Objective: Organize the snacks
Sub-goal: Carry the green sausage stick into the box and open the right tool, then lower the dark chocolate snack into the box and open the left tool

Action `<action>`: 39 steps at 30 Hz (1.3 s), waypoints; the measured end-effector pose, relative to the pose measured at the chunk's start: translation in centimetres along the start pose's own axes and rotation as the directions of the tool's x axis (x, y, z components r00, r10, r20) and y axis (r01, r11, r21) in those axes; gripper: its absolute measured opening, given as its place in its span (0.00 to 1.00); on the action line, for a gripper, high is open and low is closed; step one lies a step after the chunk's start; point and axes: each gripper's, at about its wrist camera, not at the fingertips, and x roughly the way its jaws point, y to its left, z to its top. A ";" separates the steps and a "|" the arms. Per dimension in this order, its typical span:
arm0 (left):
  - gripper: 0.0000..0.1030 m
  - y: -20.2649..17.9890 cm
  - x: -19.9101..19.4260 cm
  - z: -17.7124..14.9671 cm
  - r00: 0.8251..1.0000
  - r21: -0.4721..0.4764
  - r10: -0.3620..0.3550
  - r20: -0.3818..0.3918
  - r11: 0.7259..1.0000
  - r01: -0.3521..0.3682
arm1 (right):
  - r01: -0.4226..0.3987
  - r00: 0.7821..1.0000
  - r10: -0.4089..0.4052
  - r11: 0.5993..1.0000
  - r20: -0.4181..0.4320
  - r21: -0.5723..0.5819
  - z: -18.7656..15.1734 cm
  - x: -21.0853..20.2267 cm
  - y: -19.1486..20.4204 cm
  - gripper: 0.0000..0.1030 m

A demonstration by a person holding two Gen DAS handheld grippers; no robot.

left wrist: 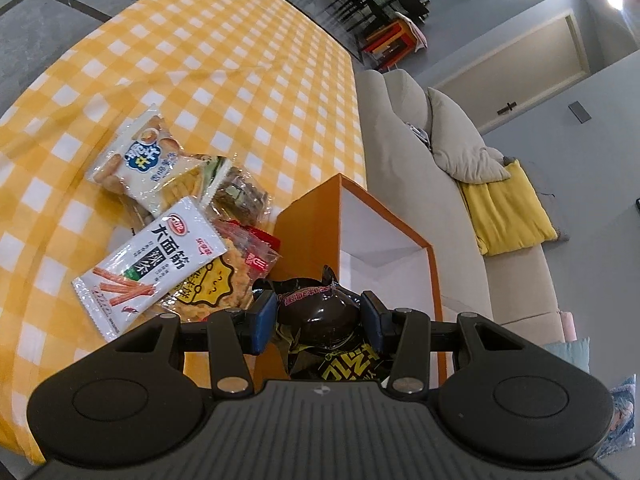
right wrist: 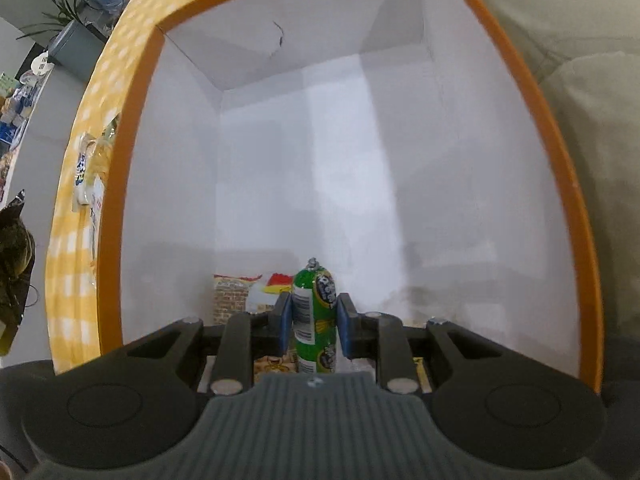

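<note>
My left gripper point(left wrist: 320, 318) is shut on a dark brown snack packet point(left wrist: 320, 312) and holds it above the near corner of an orange box point(left wrist: 308, 216) with a white inside. Several snack packets point(left wrist: 160, 248) lie in a heap on the yellow checked tablecloth point(left wrist: 200, 80), left of the box. My right gripper point(right wrist: 314, 320) is shut on a green sausage-shaped snack point(right wrist: 316, 312) and reaches down inside the orange box point(right wrist: 132, 160). Other snack packets point(right wrist: 236, 296) lie on the box floor below it.
A beige sofa point(left wrist: 440, 184) with a yellow cushion point(left wrist: 508, 212) stands beyond the table's right edge. Chairs and a table are far behind. The dark packet held by my left gripper shows at the left edge of the right wrist view point(right wrist: 14, 256).
</note>
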 end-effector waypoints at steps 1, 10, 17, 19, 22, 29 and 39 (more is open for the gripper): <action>0.50 -0.1 0.1 0.0 1.000 0.002 -0.002 -0.004 1.000 0.002 | -0.016 1.000 0.016 1.000 -0.006 0.027 0.1 0.1 -0.2 0.28; 0.50 -2.1 0.3 -0.9 0.999 0.052 -0.025 -0.024 0.998 0.026 | -0.113 0.970 0.097 0.992 0.223 0.060 -0.1 -6.5 -0.4 0.44; 0.50 -6.0 1.9 -2.8 0.995 0.154 -0.061 -0.079 0.985 0.073 | -0.119 0.810 0.092 0.993 0.579 0.008 -1.8 -15.3 -1.5 0.59; 0.50 -7.2 3.0 -3.7 0.990 0.185 -0.077 -0.122 0.978 0.099 | -0.124 0.773 0.082 0.992 0.629 0.023 -2.4 -16.1 -2.7 0.59; 0.50 -8.8 5.1 -5.3 0.986 0.207 -0.067 -0.153 0.973 0.098 | -0.162 0.712 0.097 0.986 0.695 0.028 -3.5 -16.5 -5.0 0.59; 0.50 -11.9 10.9 -8.1 0.981 0.282 0.074 -0.182 0.959 -0.020 | -0.188 0.707 0.118 0.982 0.698 0.024 -4.1 -15.5 -8.6 0.59; 0.50 -13.2 17.7 -11.6 0.944 0.355 0.248 -0.217 0.921 -0.160 | -0.142 0.792 0.102 0.990 0.602 0.020 -4.0 -13.9 -9.7 0.59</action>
